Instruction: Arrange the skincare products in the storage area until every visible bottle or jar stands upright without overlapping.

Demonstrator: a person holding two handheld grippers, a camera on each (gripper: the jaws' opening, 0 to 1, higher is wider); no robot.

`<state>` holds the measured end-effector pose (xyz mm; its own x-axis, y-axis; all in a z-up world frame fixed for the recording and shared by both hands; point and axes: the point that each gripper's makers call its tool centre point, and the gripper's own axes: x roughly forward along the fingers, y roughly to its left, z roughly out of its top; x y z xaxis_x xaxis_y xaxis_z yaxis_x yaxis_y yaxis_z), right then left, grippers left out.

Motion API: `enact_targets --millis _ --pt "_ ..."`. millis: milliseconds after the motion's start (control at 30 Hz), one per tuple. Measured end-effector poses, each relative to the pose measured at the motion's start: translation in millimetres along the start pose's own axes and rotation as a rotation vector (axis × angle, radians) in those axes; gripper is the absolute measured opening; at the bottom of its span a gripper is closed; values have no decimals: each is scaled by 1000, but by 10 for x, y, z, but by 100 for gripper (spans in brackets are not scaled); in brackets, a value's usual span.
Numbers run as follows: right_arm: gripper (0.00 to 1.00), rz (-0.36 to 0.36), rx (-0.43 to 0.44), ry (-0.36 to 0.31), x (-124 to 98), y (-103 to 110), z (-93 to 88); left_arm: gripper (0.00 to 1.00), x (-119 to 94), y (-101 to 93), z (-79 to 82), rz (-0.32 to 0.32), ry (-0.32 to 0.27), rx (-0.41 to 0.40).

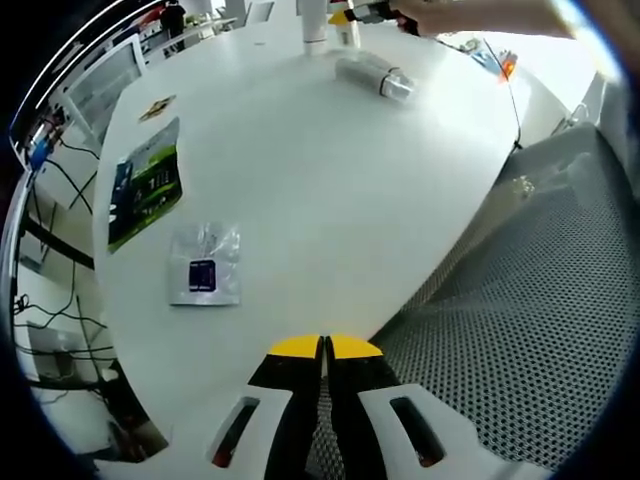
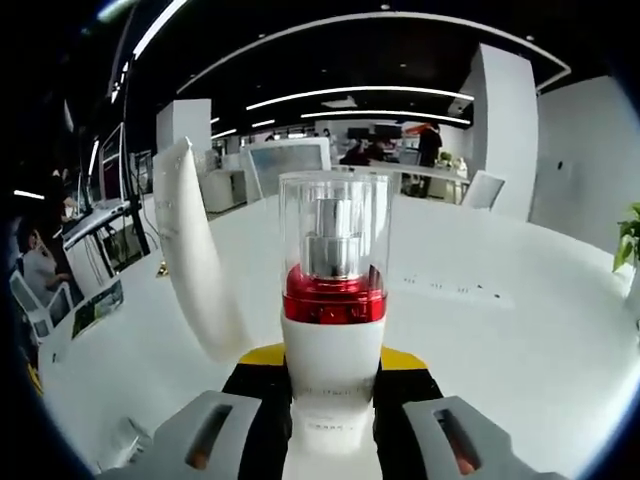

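Right gripper view: the right hand-held gripper (image 2: pixel 330 385) is clamped on a white pump bottle (image 2: pixel 333 300) with a red collar and a clear cap, held upright between the yellow-tipped jaws above the white counter (image 2: pixel 520 330). Just beside it on the left, a tall white tube (image 2: pixel 195 250) rises and leans. Left gripper view: the left hand-held gripper (image 1: pixel 325 348), jaws pressed together and holding nothing, hangs over the counter's near edge. A clear bottle (image 1: pixel 375 75) lies on its side at the far end, near two upright white containers (image 1: pixel 315 25). A small sachet (image 1: pixel 205 265) and a green leaflet (image 1: pixel 145 185) lie flat, well apart from them.
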<state>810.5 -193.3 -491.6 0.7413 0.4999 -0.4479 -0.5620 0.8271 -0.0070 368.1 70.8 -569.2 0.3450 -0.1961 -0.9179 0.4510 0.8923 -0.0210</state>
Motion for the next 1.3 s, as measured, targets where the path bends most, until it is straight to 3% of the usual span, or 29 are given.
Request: enact_targets --millis 233,567,1000,1300 --pt "25 -8 2 -52 -59 31 -11 0 3 6 5 3 -1 -10" --pt "26 -27 4 -76 -105 35 -39 0 10 -13 19 -4 -7 -12" --pt "26 -25 2 -57 -126 61 -53 0 15 -20 32 -4 -18 -10" --pt "27 -26 -12 10 -148 82 -62 1 11 16 41 4 -35 -28"
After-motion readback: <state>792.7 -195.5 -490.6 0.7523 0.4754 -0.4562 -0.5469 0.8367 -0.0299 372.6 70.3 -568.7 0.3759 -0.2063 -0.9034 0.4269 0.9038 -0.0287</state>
